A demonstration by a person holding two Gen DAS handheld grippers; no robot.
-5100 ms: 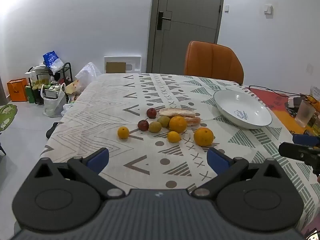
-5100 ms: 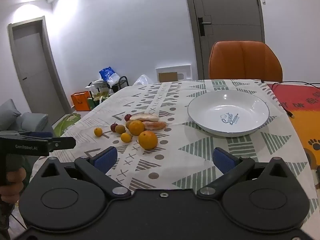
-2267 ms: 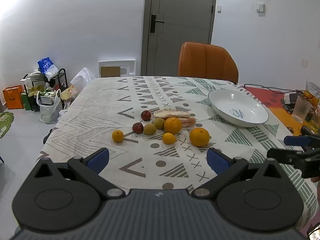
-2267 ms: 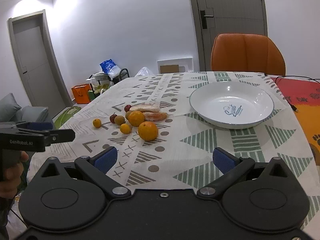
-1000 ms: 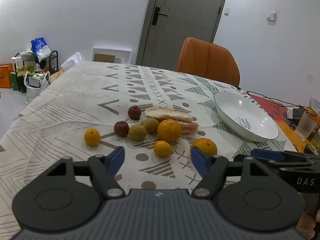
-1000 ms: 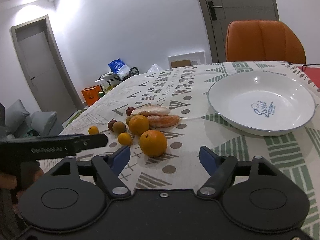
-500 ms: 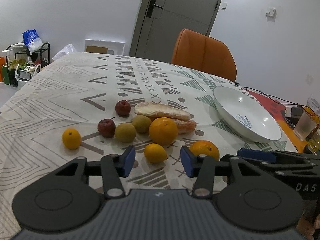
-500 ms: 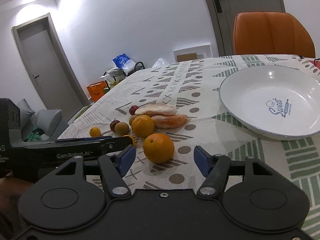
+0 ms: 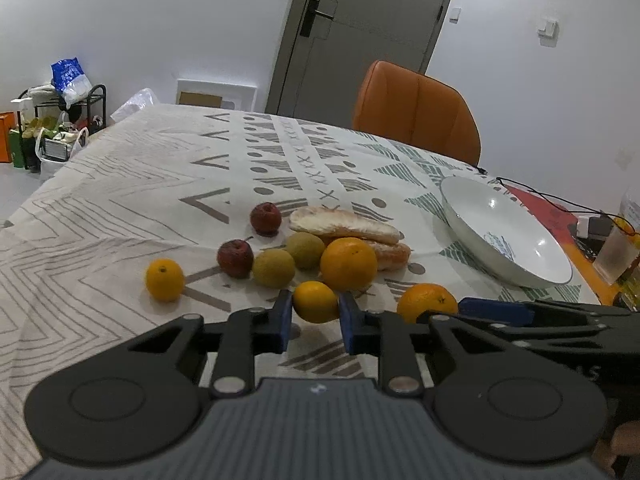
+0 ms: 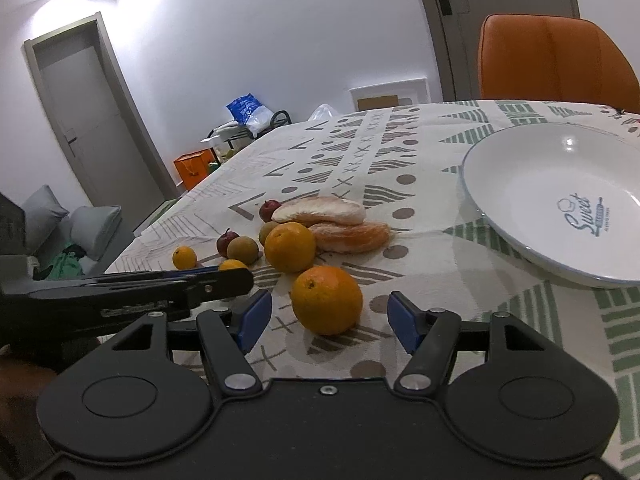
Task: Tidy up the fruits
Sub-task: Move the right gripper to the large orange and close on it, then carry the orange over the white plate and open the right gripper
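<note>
Fruits lie bunched on the patterned table [image 9: 120, 184], toward its near edge and left of the dish. What has just changed: a second ago the left gripper [image 9: 315, 315] held its fingers wide in front of the small yellow citrus [image 9: 316, 301]; now they have drawn in narrow, and the blue pads press that fruit from both sides while it sits on the cloth. In my judgement the first pick is secured and a lift toward the dish comes next.

The right gripper [image 10: 329, 317] has also come closer than it was a second ago. Its fingers stand moderately wide on either side of the near orange [image 10: 327, 300], with clear gaps to both pads, so nothing is held there. Its closing has paused at this width.

Just beyond sit the large orange [image 9: 348, 263], two greenish-brown round fruits [image 9: 273, 268], two dark red ones [image 9: 235, 258] and, apart to the left, a small orange [image 9: 165, 280]. Behind the large orange lie two peeled citrus segments [image 9: 344, 227], one resting against the other.

Farther on, toward the table's right edge, the white dish [image 10: 560, 196] is the only container. It holds no fruit at all, only a printed mark at its centre, so the sorting has barely begun.
</note>
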